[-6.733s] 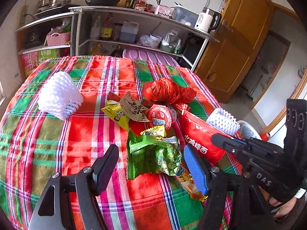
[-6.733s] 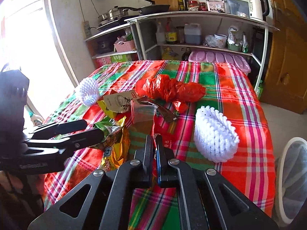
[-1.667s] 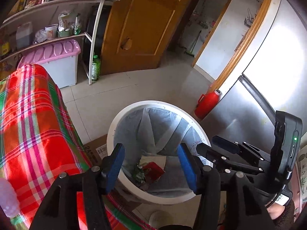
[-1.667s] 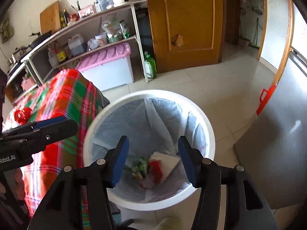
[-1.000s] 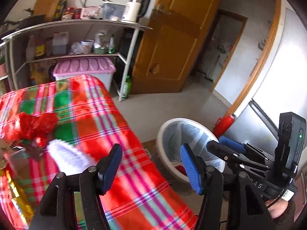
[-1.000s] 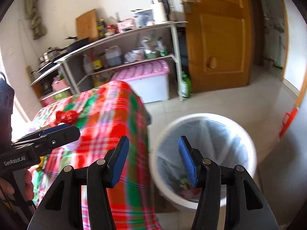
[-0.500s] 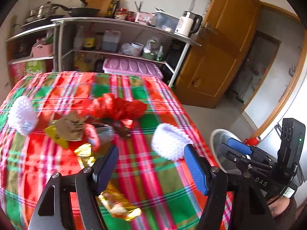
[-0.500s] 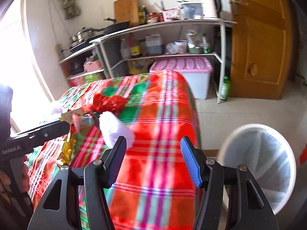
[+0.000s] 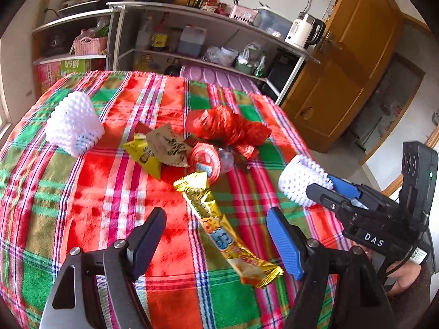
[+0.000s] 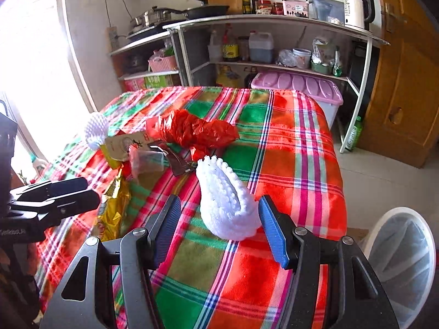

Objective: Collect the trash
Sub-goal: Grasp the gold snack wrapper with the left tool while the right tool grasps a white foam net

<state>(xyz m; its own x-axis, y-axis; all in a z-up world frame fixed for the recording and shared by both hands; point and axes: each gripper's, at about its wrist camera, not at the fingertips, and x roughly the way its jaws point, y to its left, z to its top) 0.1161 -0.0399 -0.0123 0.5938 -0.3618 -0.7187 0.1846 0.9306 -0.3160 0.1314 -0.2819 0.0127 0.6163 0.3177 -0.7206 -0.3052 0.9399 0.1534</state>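
Trash lies on the plaid table [image 9: 82, 219]. My left gripper [image 9: 215, 230] hangs over a gold wrapper [image 9: 216, 227], jaws opening, pads clear of it. Beyond it sit a red-lidded cup [image 9: 205, 161], a brown paper wrapper [image 9: 167, 145], a yellow packet [image 9: 142, 156], a crumpled red bag [image 9: 230, 126] and a white foam net [image 9: 72, 123]. My right gripper [image 10: 219, 224] is open around a second white foam net [image 10: 227, 200], which rests on the cloth between the fingers. The left gripper [image 10: 55, 194] shows at that view's left edge.
A white bin [image 10: 403, 260] with a clear liner stands on the floor right of the table. Behind the table is a metal shelf unit [image 10: 274, 22] with pans, bottles and a kettle, a pink-lidded box [image 10: 299, 85] and a wooden door [image 10: 406, 82].
Both grippers swung from above the bin back over the table and came lower. Both sets of jaws stand wider. The green packet and red bag seen first on the table are gone.
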